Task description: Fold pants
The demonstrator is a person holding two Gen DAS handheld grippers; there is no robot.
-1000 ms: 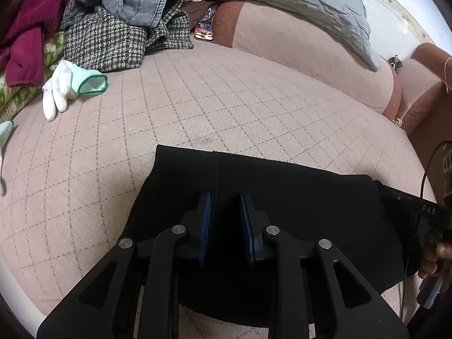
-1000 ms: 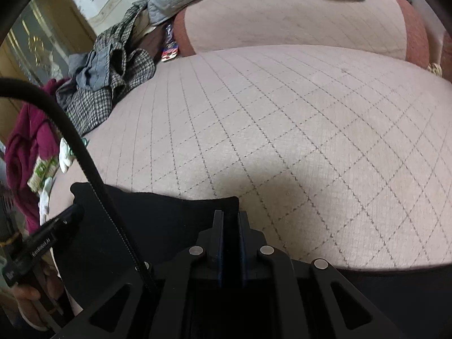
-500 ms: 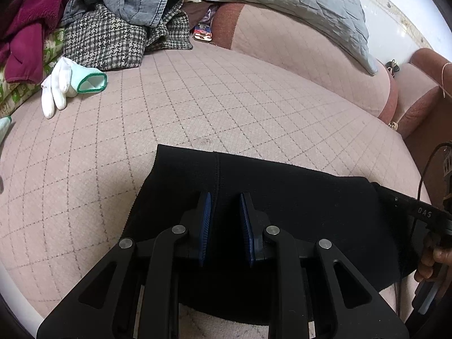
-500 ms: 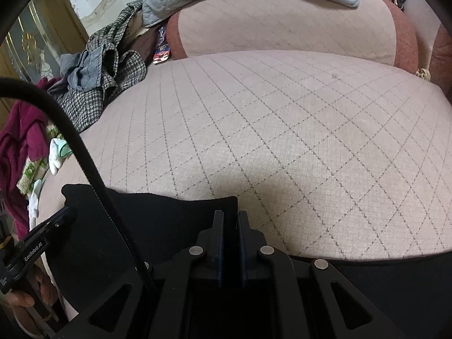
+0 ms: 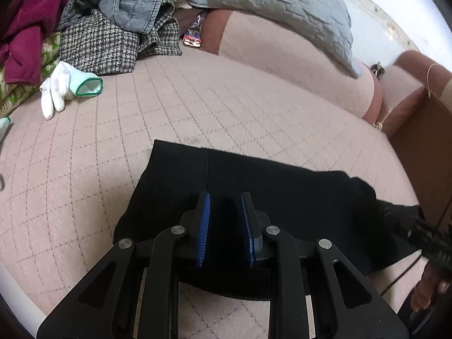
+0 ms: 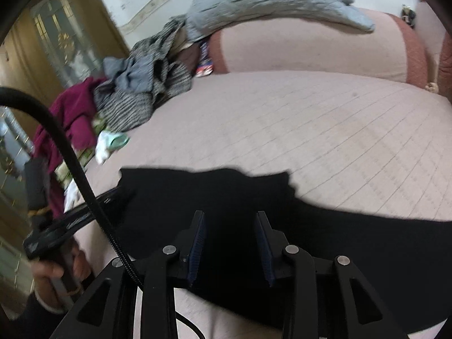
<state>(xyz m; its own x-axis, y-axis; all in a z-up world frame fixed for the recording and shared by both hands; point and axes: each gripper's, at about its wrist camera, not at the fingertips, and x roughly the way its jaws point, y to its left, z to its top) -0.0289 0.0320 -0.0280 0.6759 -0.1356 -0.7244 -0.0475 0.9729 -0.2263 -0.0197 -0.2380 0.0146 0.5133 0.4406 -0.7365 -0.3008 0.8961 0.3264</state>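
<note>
Black pants (image 5: 282, 195) lie folded flat on the pink quilted bed (image 5: 226, 107), near its front edge. My left gripper (image 5: 225, 200) hovers over their left part, jaws open a little, holding nothing. In the right wrist view the pants (image 6: 214, 197) stretch across the lower frame. My right gripper (image 6: 230, 220) is open over the cloth with nothing between its blue pads (image 6: 195, 251). The left gripper's body (image 6: 70, 223) shows at the left of that view.
A heap of clothes (image 5: 113, 28) lies at the bed's far left, with a maroon garment (image 5: 22, 28) and white gloves (image 5: 62, 90). A grey quilted pillow (image 5: 282, 5) rests on the pink headboard (image 5: 296, 59). A black cable (image 6: 70, 152) crosses the right wrist view.
My right gripper was shut on the pants' edge; it has opened, let the cloth go and pulled back. The left gripper has stayed in place, slightly open.
</note>
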